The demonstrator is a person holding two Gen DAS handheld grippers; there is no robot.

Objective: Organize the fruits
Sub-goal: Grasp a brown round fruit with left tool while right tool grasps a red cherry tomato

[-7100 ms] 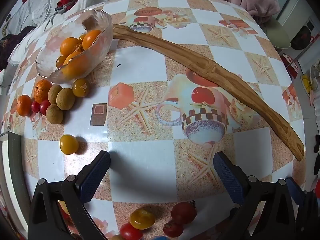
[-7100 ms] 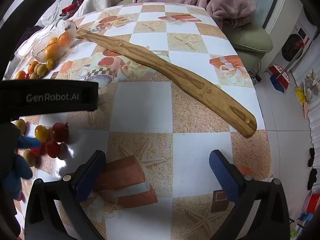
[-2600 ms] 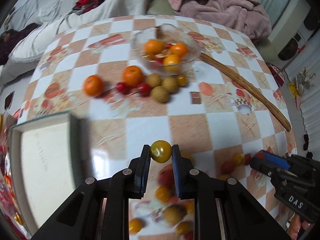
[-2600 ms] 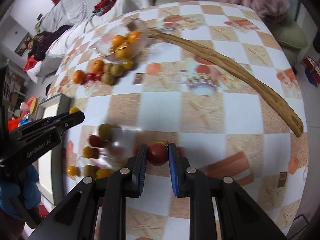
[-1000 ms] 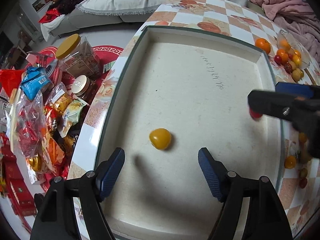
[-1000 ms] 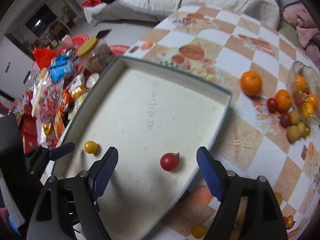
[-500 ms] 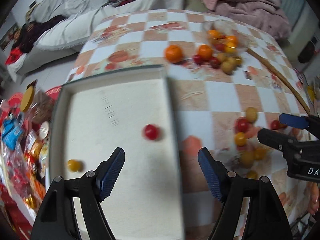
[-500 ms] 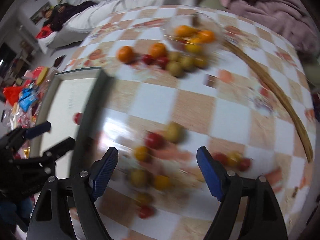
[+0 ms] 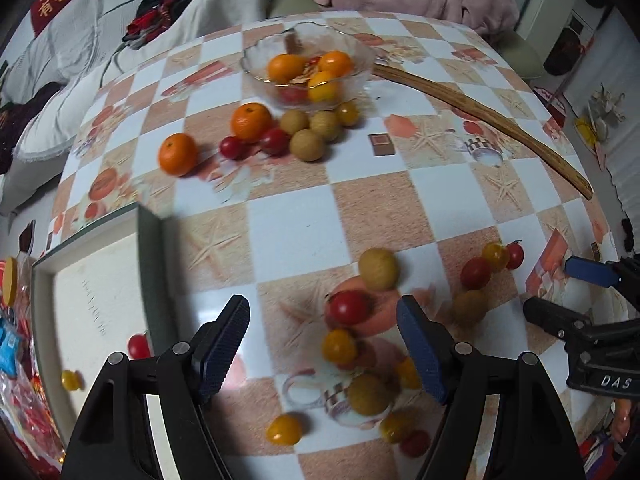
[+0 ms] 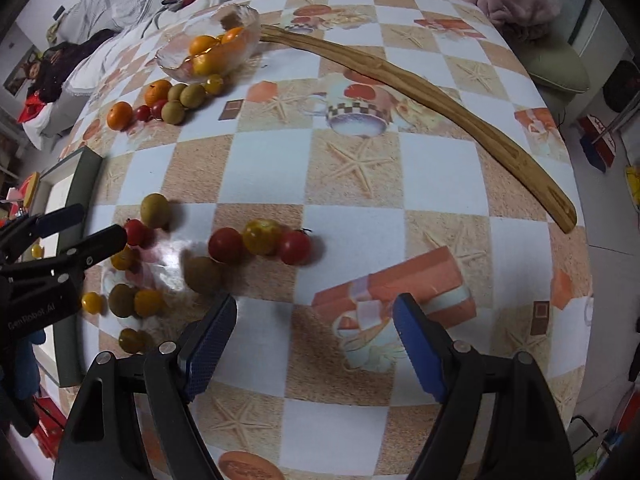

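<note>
My left gripper (image 9: 322,340) is open and empty above a cluster of small red, yellow and brown fruits; a red tomato (image 9: 348,307) and a yellow one (image 9: 339,346) lie between its fingers. The grey tray (image 9: 150,264) at left holds a red tomato (image 9: 138,346) and a yellow tomato (image 9: 70,380). My right gripper (image 10: 316,334) is open and empty over the table, just short of a brown fruit (image 10: 202,274), a red tomato (image 10: 225,245), a yellow tomato (image 10: 262,237) and another red tomato (image 10: 295,247). The left gripper (image 10: 86,228) also shows at the left edge there.
A glass bowl (image 9: 308,62) with oranges stands at the back, with oranges, red tomatoes and brown fruits beside it (image 9: 306,144). A long wooden stick (image 10: 420,88) lies across the right side of the table. Snack packets lie off the table's left edge (image 9: 16,380).
Both grippers have swung away from the tray and back over the loose fruit on the table. Both stay open. The red and yellow tomatoes remain in the tray.
</note>
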